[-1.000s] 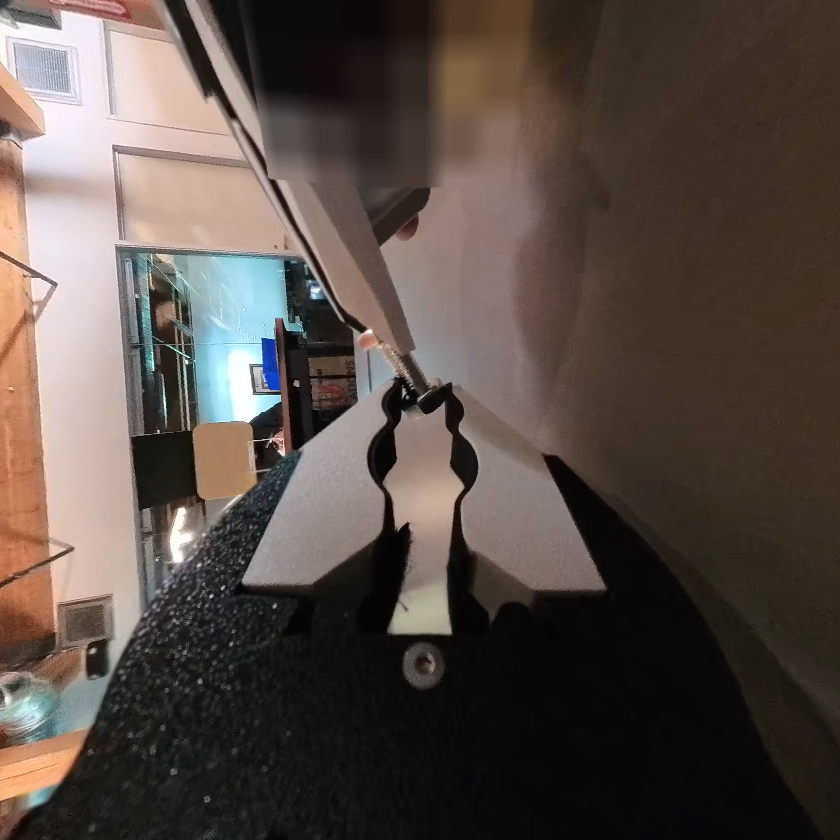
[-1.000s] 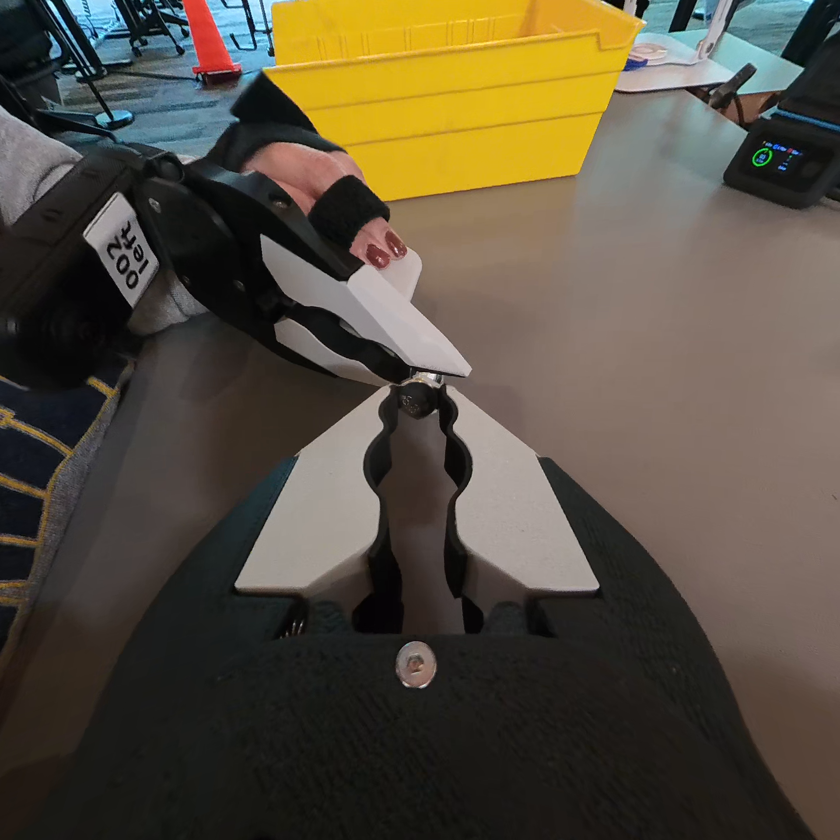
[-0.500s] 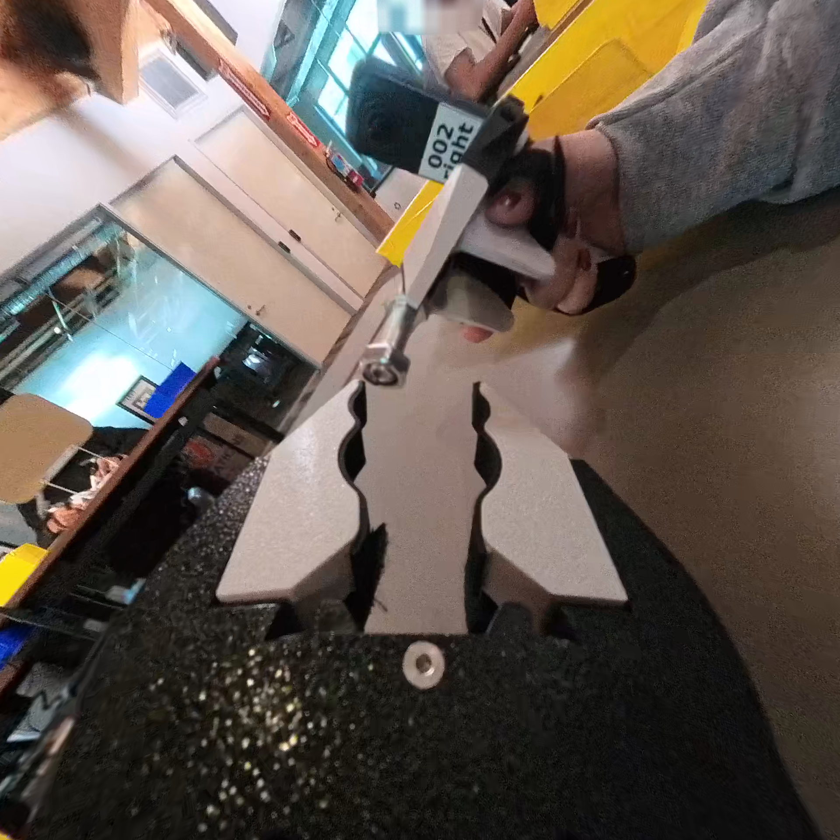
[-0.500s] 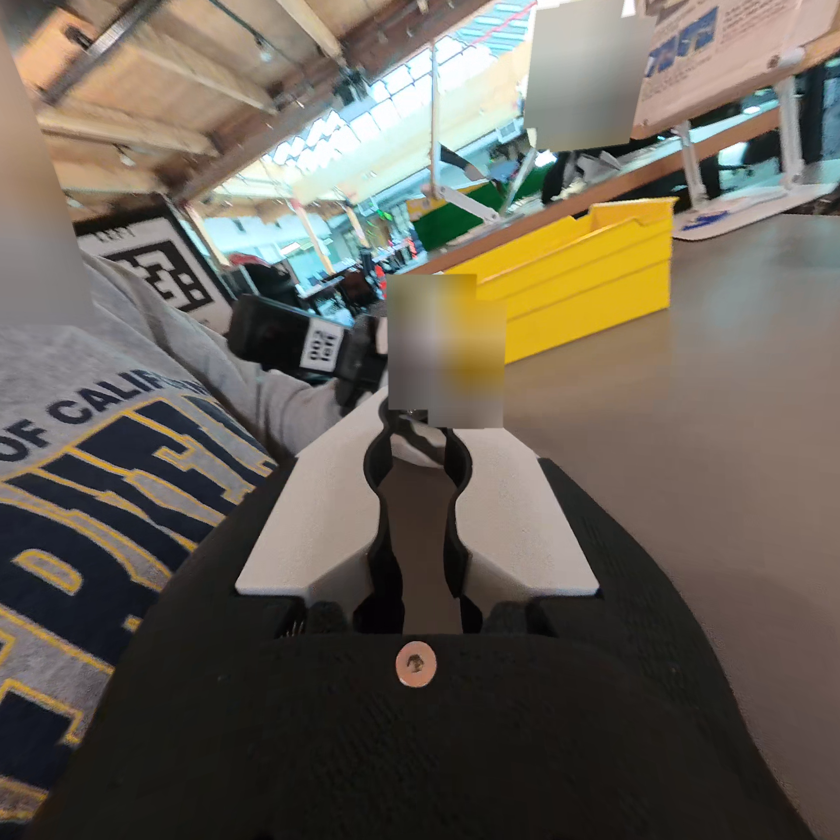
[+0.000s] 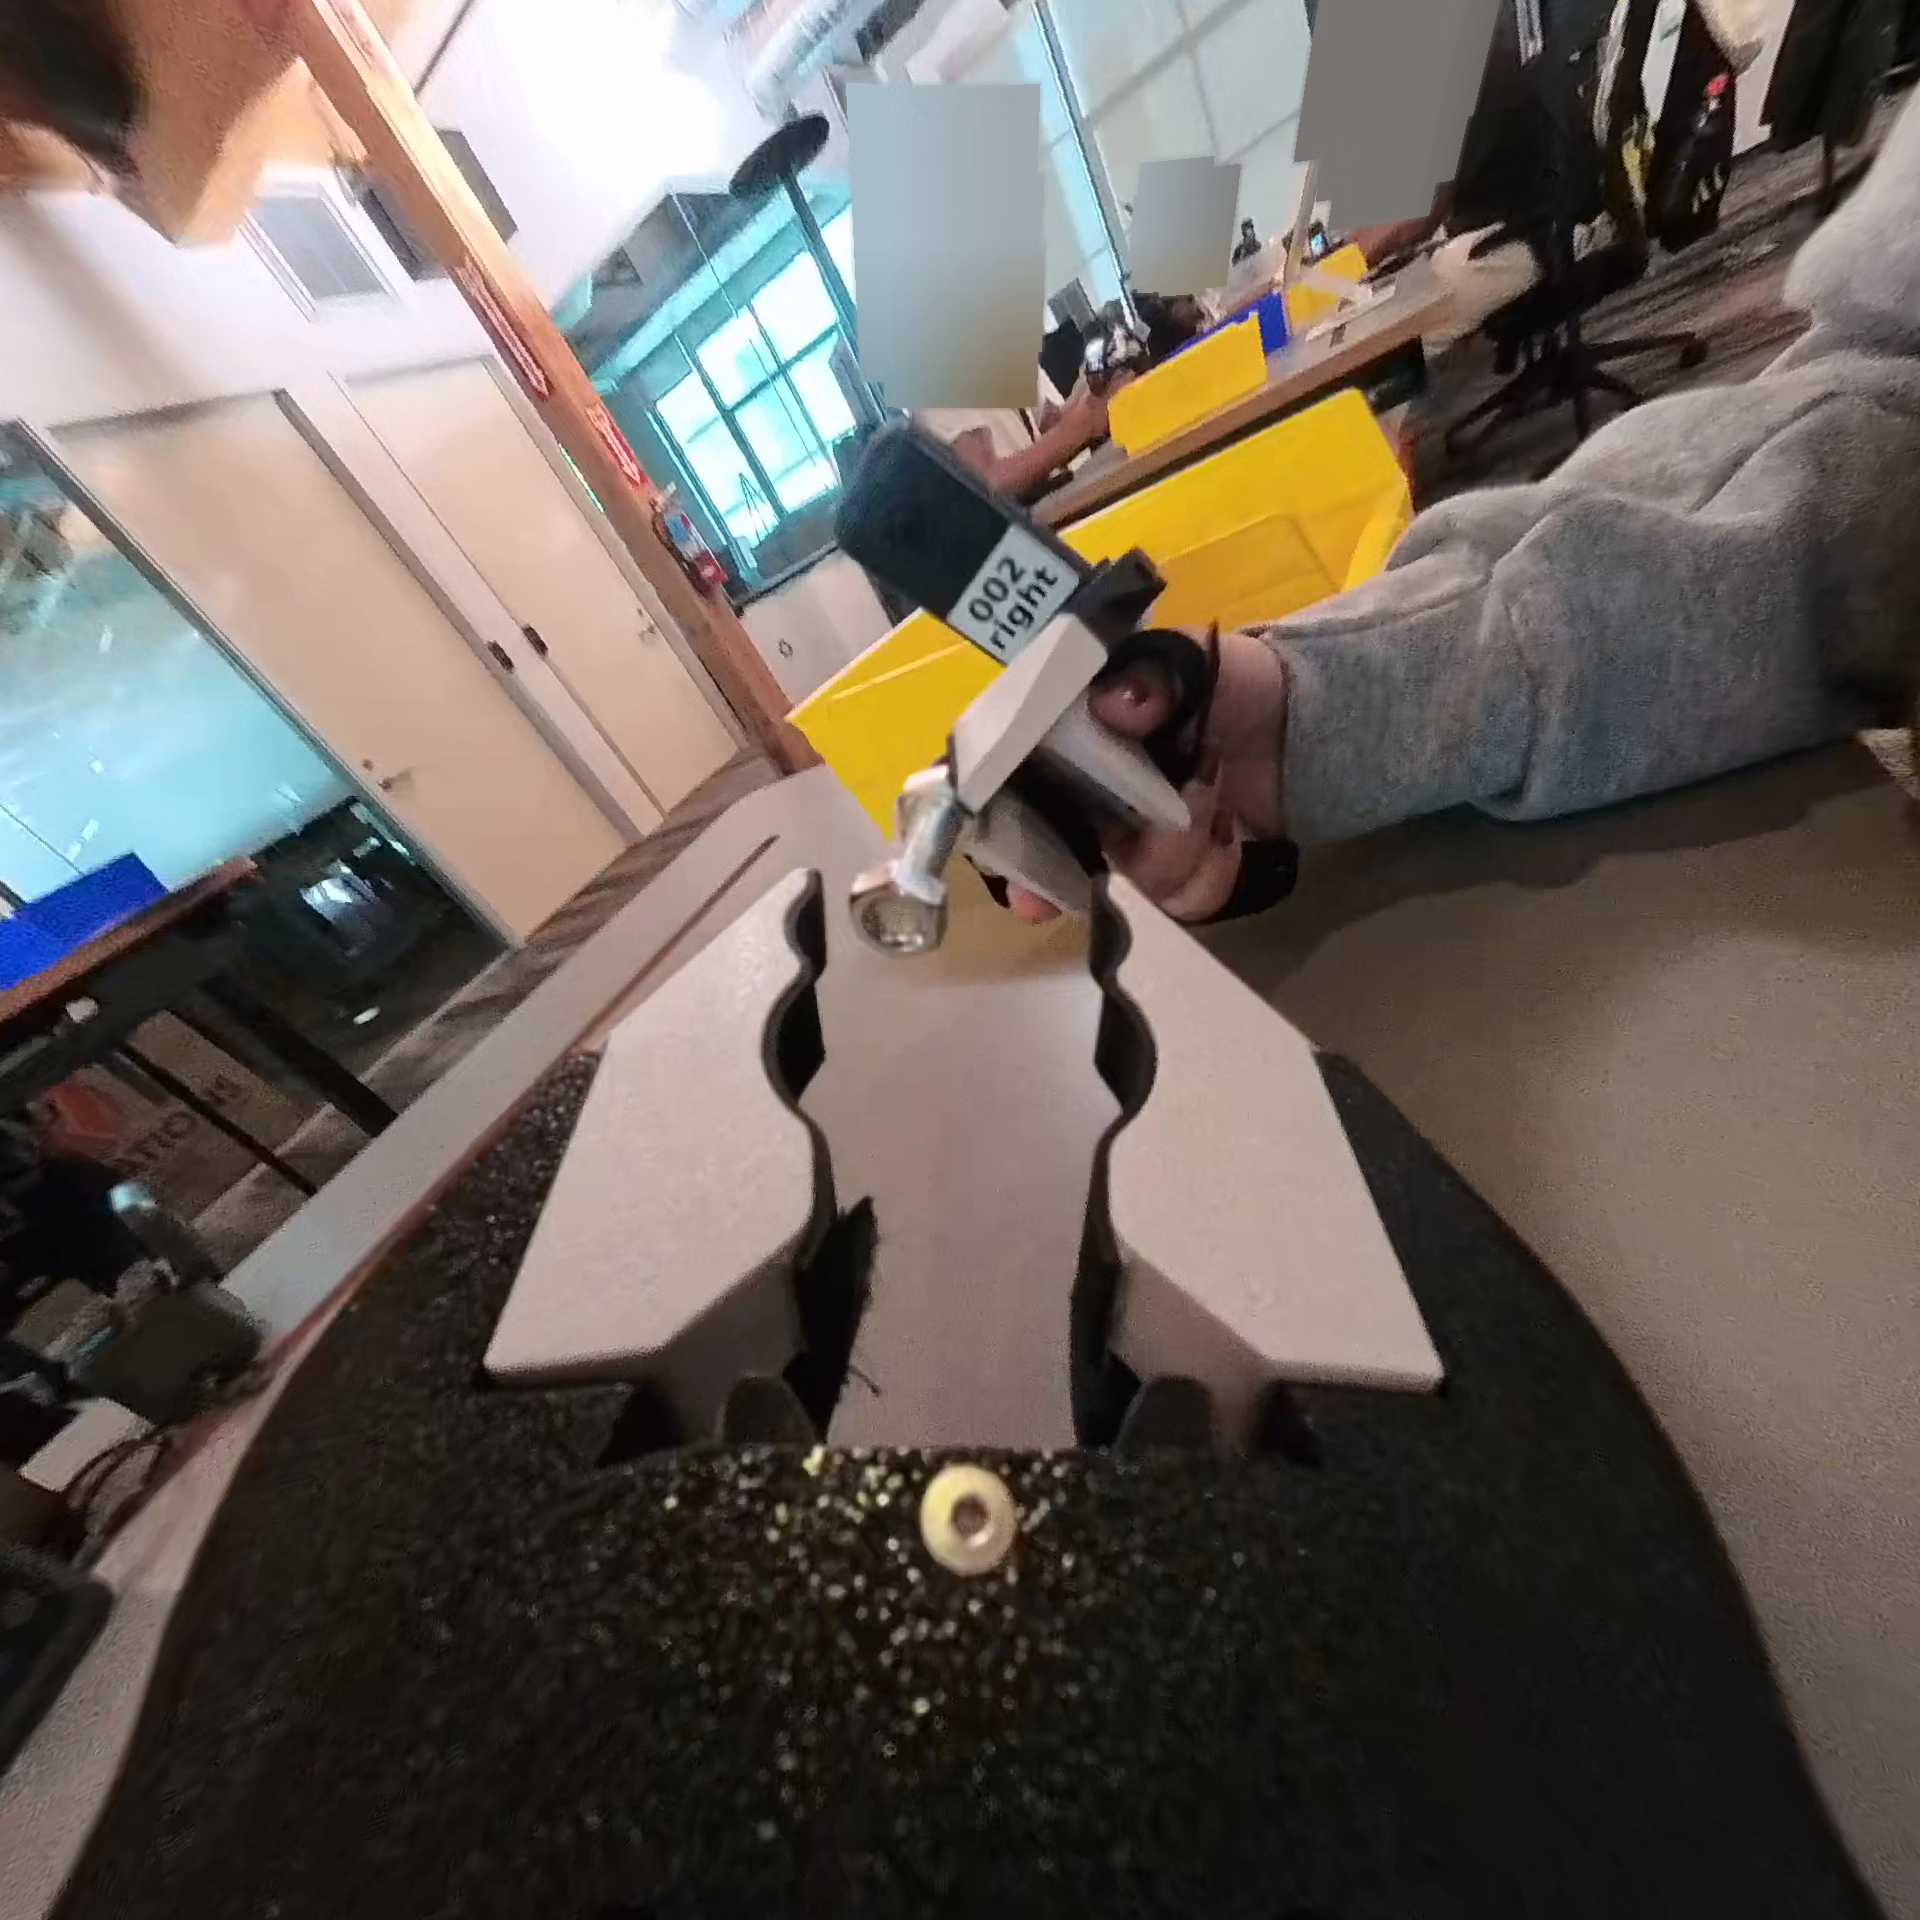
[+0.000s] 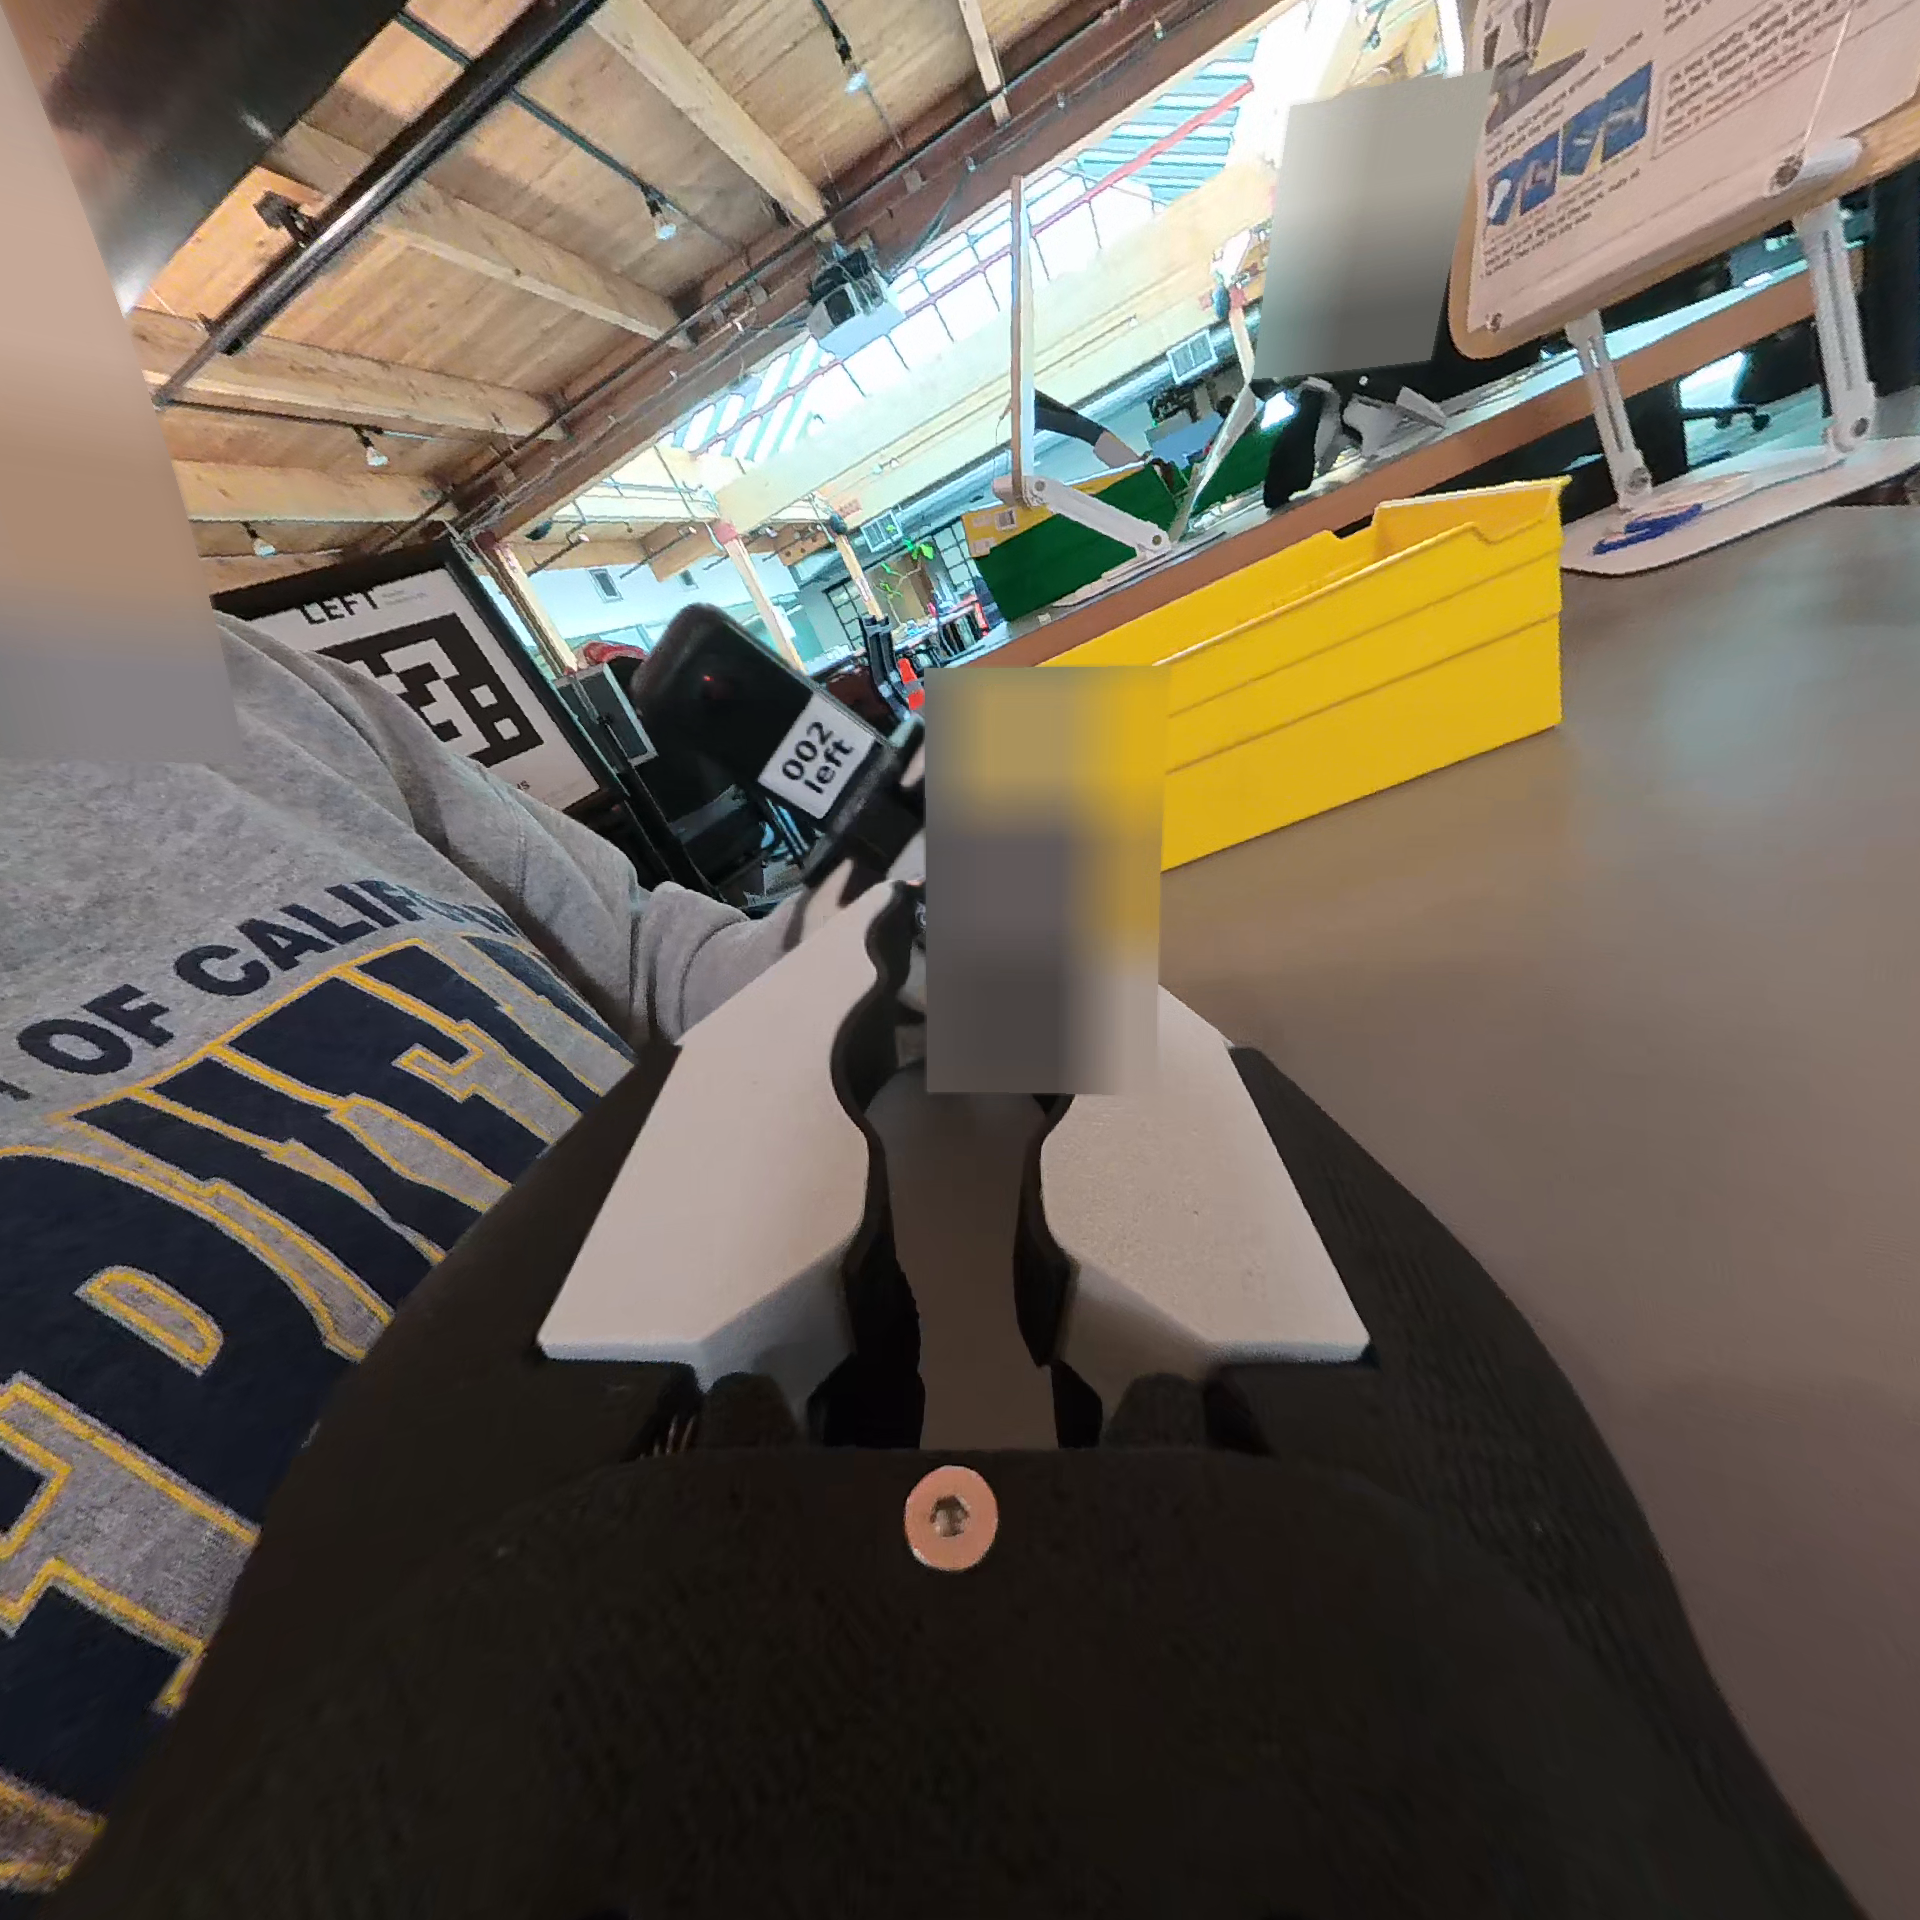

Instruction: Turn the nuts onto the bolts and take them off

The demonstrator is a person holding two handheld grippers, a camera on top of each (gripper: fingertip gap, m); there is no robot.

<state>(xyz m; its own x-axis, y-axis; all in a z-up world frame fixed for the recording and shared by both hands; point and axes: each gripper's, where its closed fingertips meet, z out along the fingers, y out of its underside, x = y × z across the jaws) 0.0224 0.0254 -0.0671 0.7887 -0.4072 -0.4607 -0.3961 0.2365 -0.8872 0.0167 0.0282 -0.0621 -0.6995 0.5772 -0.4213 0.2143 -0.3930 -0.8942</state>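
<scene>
We take the yellow bin (image 5: 1236,582) as our landmark. In the left wrist view, far to the left of it, the table (image 5: 1558,1091) ends in a straight edge running away toward white doors, with a darker table and blue bins past that drop. Our left gripper (image 5: 961,914) sits in front of the bin with its two pale fingers (image 5: 686,1122) spread wide apart and nothing between them; bare tabletop shows through the gap.

Just above that gap, between the fingertips and the bin, hangs the bolt (image 5: 930,842), tilted, with the nut (image 5: 899,920) on its lower end facing us. The nut lies close to the inner edge of the left finger, but we cannot tell whether they touch. The bolt's upper end is pinched in the right gripper (image 5: 961,795), whose fingers are closed down on it. That gripper is held by a hand (image 5: 1216,769) in a grey sleeve (image 5: 1579,644) that stretches across to the right of the bin. Right of the bin and below the sleeve, the tabletop lies open and bare to the frame edge.

In the right wrist view, a grey printed sweatshirt (image 6: 260,1039) fills the left side. The right gripper's own fingertips (image 6: 821,966) are largely hidden by a blurred patch, so the grip cannot be read here. The bin (image 6: 1351,665) stands behind, and the table (image 6: 1610,1039) spreads clear to its right.
</scene>
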